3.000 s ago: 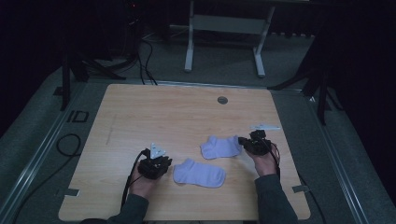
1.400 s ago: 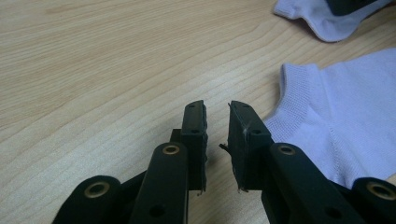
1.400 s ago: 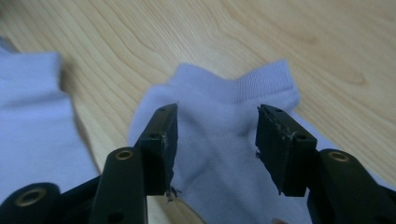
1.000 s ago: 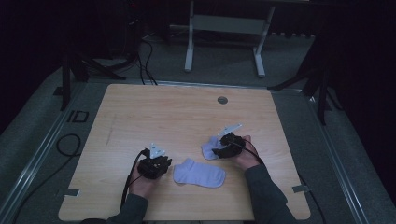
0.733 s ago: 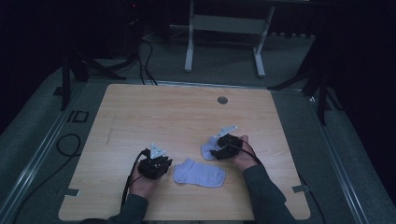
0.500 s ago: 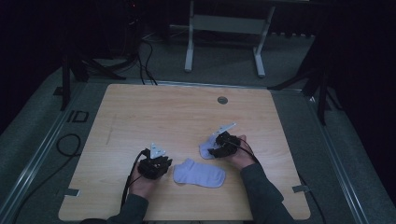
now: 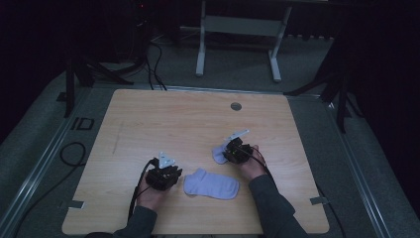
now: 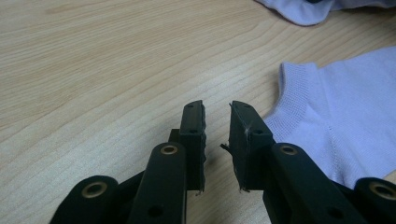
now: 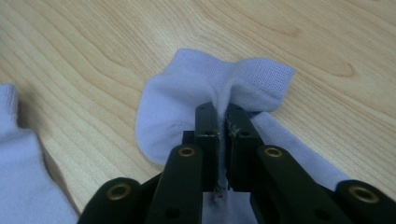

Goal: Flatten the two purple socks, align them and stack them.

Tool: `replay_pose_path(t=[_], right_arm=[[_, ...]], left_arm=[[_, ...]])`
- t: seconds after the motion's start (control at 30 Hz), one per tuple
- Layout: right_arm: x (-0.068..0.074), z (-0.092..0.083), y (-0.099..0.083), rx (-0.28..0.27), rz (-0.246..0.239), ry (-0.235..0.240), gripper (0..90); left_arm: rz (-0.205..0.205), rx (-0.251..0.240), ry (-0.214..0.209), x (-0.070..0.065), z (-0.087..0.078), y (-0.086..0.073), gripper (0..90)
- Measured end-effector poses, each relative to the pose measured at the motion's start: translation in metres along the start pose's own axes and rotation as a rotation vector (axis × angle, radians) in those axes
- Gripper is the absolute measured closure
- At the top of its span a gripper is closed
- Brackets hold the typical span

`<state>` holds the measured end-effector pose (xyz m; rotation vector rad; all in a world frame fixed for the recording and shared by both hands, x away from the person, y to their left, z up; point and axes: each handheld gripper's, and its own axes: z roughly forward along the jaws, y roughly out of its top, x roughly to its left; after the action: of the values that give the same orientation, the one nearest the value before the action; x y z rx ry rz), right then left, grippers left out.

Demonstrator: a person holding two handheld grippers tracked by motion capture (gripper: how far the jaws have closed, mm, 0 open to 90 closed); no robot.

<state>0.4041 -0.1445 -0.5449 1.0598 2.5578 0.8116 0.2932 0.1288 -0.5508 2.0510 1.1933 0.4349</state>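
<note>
— Right gripper [image 7: 232, 151], high view: sitting over the far sock [image 7: 218, 154] now, well in from the table [image 7: 148, 119] edge where it was hovering three seconds back. Covering most of that sock, with just a pale end showing to its left.

— Left gripper [image 7: 168, 177]?

— Resting at the same spot as before, just beside the cuff end of the near sock [image 7: 212, 183]. Near sock lying flat between the two hands, untouched.

— Left gripper view?

— Jaws standing a little apart, gripping nothing, bare wood between them. Near sock [image 8: 345, 116] lying just to the right of the right jaw, ribbed cuff nearest. Far sock [image 8: 308, 10] showing as a pale edge at the top.

— Right gripper view?

— Jaws having just been closing, and now clamped on a raised fold of the far sock [image 9: 210, 102]. Fabric pinched into a ridge between the pads, the rest of it spreading flat on the wood ahead and to both sides. Near sock [image 9: 23, 168] lying off at the lower left, apart.

— Meaning?

— Probably grasp done, lifting toward the near sock for pairing coming next.
</note>
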Motion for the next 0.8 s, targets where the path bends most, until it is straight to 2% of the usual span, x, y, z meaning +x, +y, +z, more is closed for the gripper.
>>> replay_pose_path(t=[0.13,0.23,0.5,0.8], right_arm=[[-0.002,-0.001,-0.001,-0.006,0.03,0.01,86.9],[-0.004,-0.007,-0.003,-0.037,0.053,0.021,87.0],[-0.006,-0.034,-0.003,-0.109,0.076,0.03,87.0],[-0.003,-0.064,-0.004,-0.204,0.1,0.074,86.9]], left_arm=[[0.002,-0.001,-0.001,0.0,0.0,0.0,74.3],[-0.002,-0.002,0.0,0.0,0.0,0.0,74.1],[-0.002,-0.002,0.002,0.0,0.0,0.0,73.4],[-0.005,-0.007,0.0,0.0,-0.001,0.0,73.1]])
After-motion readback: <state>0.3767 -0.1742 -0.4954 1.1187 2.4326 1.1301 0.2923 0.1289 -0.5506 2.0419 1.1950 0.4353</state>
